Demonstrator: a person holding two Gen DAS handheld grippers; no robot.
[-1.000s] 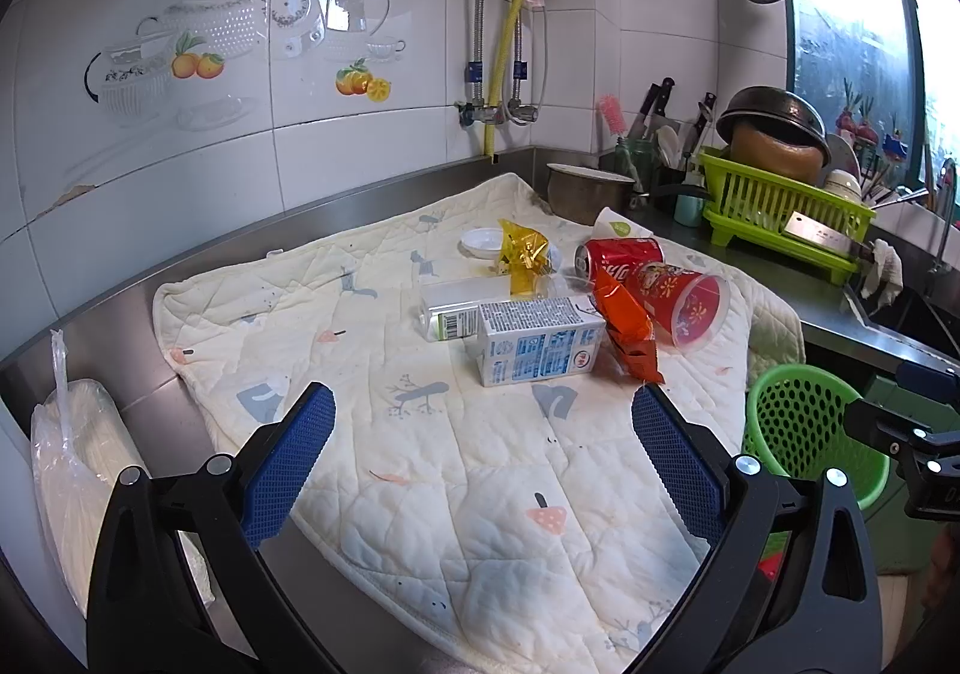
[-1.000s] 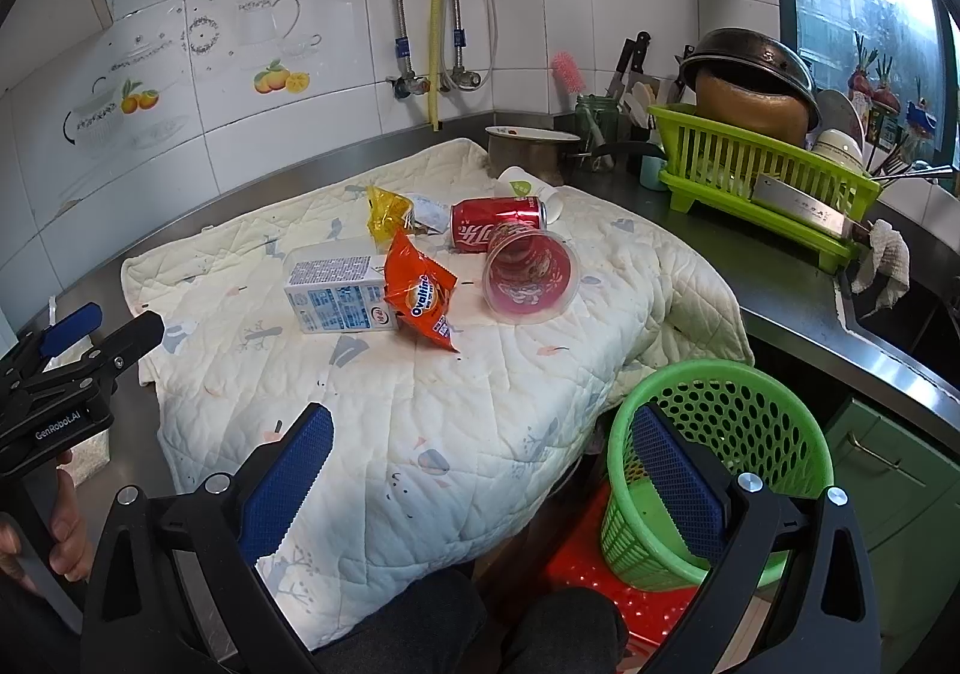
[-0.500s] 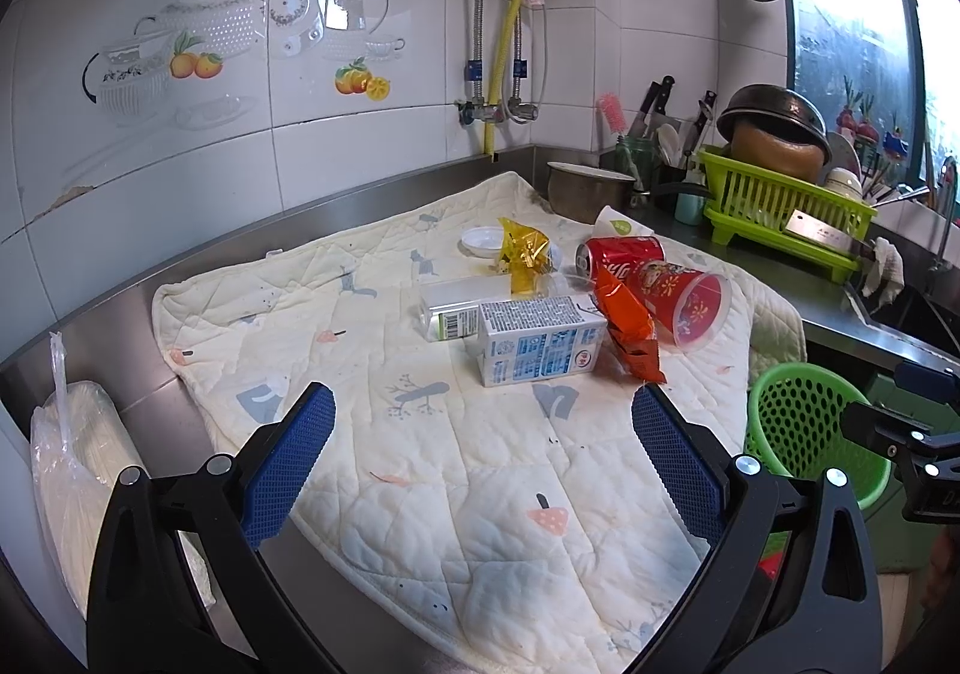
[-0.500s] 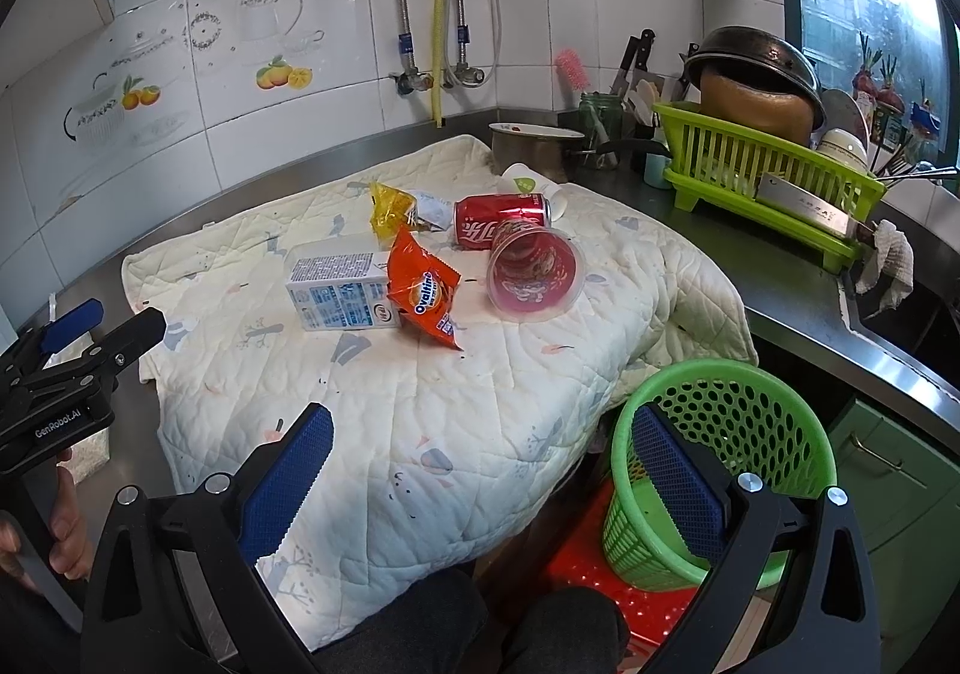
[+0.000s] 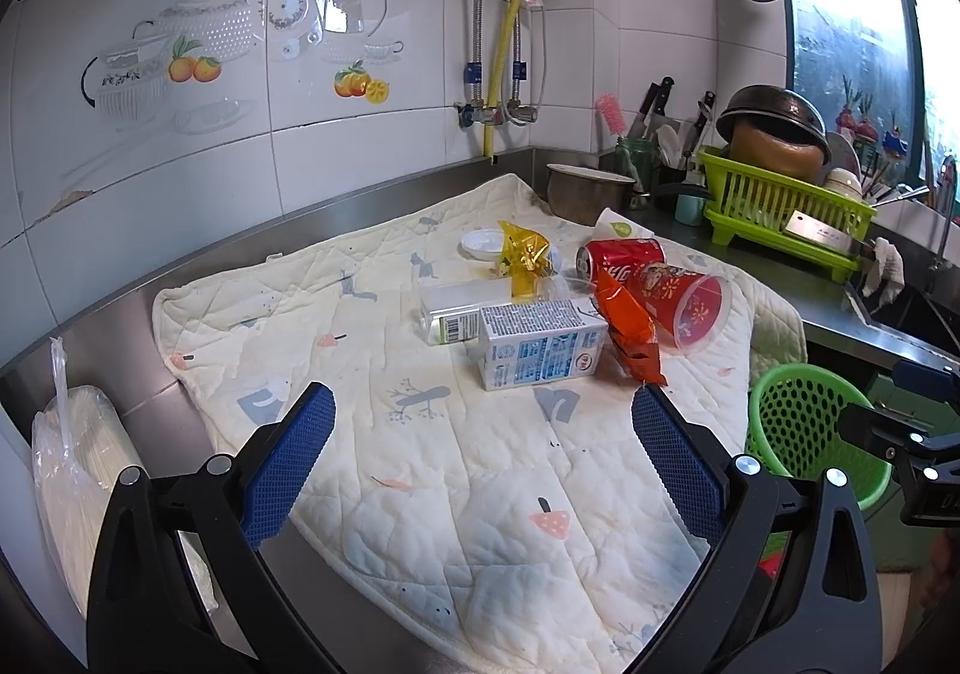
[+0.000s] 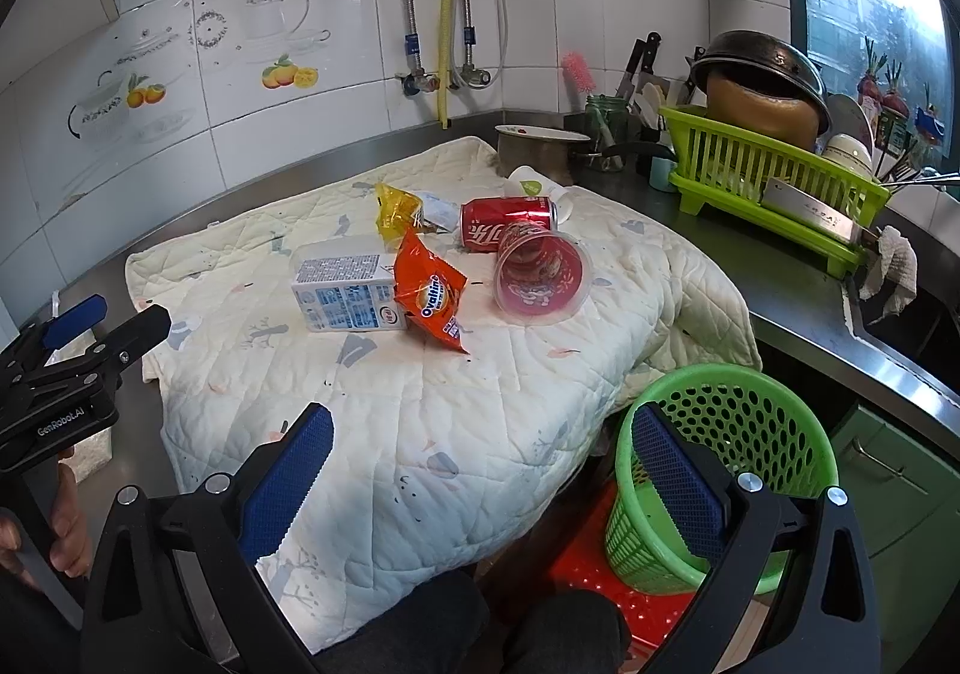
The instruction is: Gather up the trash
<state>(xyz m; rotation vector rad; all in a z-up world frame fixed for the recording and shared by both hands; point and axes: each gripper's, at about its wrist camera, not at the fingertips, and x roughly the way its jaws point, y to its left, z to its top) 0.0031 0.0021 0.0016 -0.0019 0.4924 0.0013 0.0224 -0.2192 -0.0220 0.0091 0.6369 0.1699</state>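
Trash lies in a cluster on the quilted mat [image 5: 456, 470] [image 6: 420, 410]: a white and blue milk carton [image 5: 540, 353] [image 6: 345, 299], an orange Ovaltine packet [image 5: 633, 329] [image 6: 432, 299], a red cola can [image 5: 621, 257] [image 6: 507, 221], a tipped red plastic cup [image 5: 687, 296] [image 6: 543, 278], a yellow wrapper [image 5: 523, 254] [image 6: 396, 209] and a clear box [image 5: 456, 305]. A green mesh basket [image 5: 810, 437] [image 6: 729, 470] stands below the counter's right edge. My left gripper [image 5: 483, 458] is open, short of the carton. My right gripper [image 6: 480, 470] is open over the mat's front edge, beside the basket.
A green dish rack [image 6: 774, 194] with a pot and a cleaver sits at the right, a metal bowl [image 5: 588, 191] and a knife holder behind the mat. A plastic-wrapped white roll [image 5: 78, 488] lies at the left. A red stool [image 6: 606, 584] stands under the basket.
The right wrist view has crept slightly closer to the trash; the left gripper has barely moved. Both pairs of jaws stay spread.
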